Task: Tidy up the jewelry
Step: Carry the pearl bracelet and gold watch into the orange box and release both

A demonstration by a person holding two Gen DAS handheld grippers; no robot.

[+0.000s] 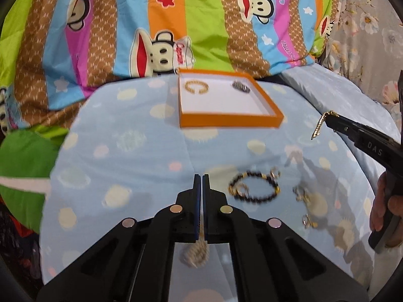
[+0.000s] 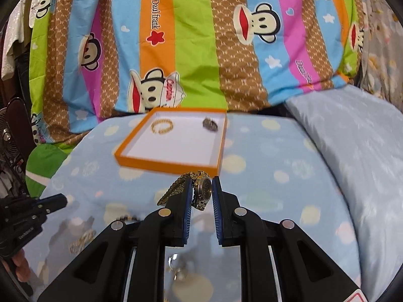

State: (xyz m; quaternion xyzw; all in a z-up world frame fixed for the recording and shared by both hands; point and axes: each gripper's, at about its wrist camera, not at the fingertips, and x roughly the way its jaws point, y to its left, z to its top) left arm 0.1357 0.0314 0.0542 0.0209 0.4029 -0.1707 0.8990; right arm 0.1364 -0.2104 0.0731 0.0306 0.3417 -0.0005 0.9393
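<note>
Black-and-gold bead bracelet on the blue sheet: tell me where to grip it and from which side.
Come from above and pinch the near arc of the bead bracelet. It lies flat as an open loop, so one finger can drop inside the ring. Avoid its left edge, where another gold piece overlaps.

The striped monkey-print quilt carries "Daulfrank" in white down its orange stripe, and again, blurred, on a pink stripe. "Captain", in red, seems to stand on a monkey's white cap. The right gripper bears "DAS" on its black body.
</note>
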